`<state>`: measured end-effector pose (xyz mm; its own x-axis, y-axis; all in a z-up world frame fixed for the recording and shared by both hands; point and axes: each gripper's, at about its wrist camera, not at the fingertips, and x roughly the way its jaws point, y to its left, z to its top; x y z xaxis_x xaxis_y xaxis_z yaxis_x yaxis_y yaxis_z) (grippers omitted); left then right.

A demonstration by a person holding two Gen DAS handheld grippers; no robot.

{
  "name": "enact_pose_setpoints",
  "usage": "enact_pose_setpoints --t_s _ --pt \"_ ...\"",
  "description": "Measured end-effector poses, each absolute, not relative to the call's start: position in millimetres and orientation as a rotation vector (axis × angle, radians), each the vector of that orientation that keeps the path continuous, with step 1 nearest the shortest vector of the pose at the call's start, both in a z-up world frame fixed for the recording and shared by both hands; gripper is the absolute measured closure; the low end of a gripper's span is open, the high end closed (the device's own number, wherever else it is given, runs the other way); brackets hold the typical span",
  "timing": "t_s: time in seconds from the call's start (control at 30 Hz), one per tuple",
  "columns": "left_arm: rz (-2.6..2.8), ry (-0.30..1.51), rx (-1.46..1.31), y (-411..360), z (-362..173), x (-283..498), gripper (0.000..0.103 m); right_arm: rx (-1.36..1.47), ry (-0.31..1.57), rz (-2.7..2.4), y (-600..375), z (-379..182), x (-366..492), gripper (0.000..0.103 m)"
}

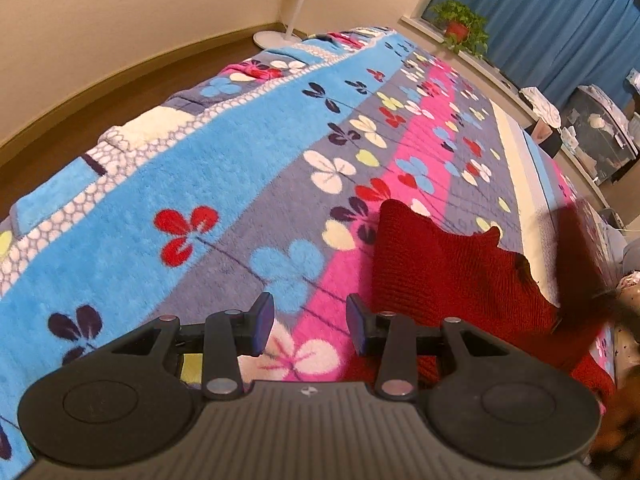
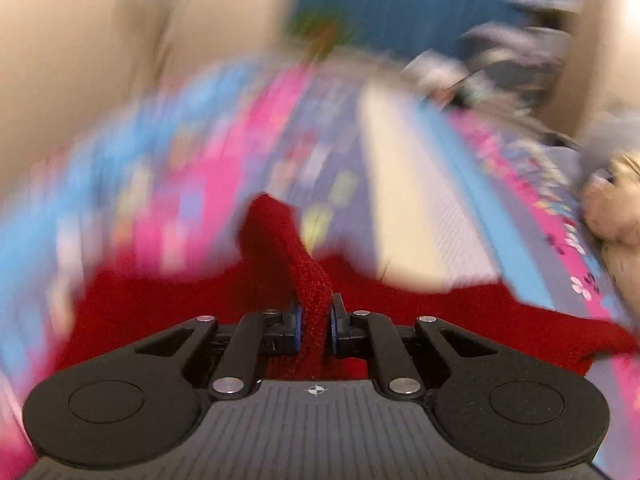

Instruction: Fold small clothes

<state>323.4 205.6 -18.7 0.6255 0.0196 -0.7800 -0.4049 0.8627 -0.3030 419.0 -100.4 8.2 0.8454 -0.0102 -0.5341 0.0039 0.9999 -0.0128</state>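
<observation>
A red knitted garment (image 1: 452,276) lies on the bed, spread over a fleece blanket (image 1: 224,184) striped in blue, grey and pink and dotted with clover-like flowers. The left tool (image 1: 310,326) hangs over the blanket just beside the garment's near edge, its jaws parted with nothing between them, only the flowered pile showing in the gap. The right tool (image 2: 316,322) is clenched on a fold of the same red knit (image 2: 288,248), which rises as a narrow band from between its blue pads (image 2: 298,320) while the rest of the cloth trails below and out to both sides; that view is heavily smeared. Beyond the bed stand a white pedestal fan (image 1: 298,4), a potted plant (image 1: 460,24) on the sill and blue curtains (image 1: 560,20).
</observation>
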Motion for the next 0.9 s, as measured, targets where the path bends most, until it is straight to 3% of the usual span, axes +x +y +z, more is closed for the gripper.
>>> enact_pose_setpoints --t_s 0.07,0.13,0.2,0.3,0.43,0.5,0.53,0.57,0.7,0.77,0.83,0.87,0.9 --pt "0.254 0.866 -0.485 204 -18 324 0.059 0.162 0.386 -0.101 -137 28 398 0.091" --pt "0.245 0.869 -0.474 199 -18 325 0.059 0.271 0.352 -0.235 -174 21 389 0.09" --pt "0.23 0.876 -0.454 192 -19 326 0.059 0.376 0.488 -0.342 -212 -8 397 0.081" --pt "0.214 0.885 -0.425 182 -22 328 0.059 0.567 0.731 -0.395 -260 -64 403 0.081" --pt "0.203 0.892 -0.386 174 -25 329 0.059 0.653 0.733 -0.35 -287 -95 392 0.074" --pt "0.18 0.894 -0.352 166 -27 330 0.059 0.676 0.71 -0.32 -296 -98 391 0.075" --pt "0.161 0.894 -0.331 161 -28 331 0.059 0.677 0.703 -0.311 -300 -99 391 0.08" --pt "0.143 0.895 -0.314 156 -29 331 0.059 0.673 0.693 -0.313 -304 -100 392 0.093" --pt "0.053 0.896 -0.213 127 -36 333 0.059 0.653 0.66 -0.248 -316 -95 389 0.093" --pt "0.015 0.92 -0.159 112 -45 336 0.059 0.632 0.718 -0.216 -323 -100 392 0.09" --pt "0.01 0.95 -0.119 102 -56 337 0.059 0.622 0.711 -0.186 -336 -98 388 0.079" --pt "0.016 0.96 -0.107 100 -59 337 0.059 0.594 0.69 -0.193 -343 -95 383 0.069" --pt "0.015 0.96 -0.098 98 -60 337 0.059 0.558 0.661 -0.209 -352 -90 377 0.067"
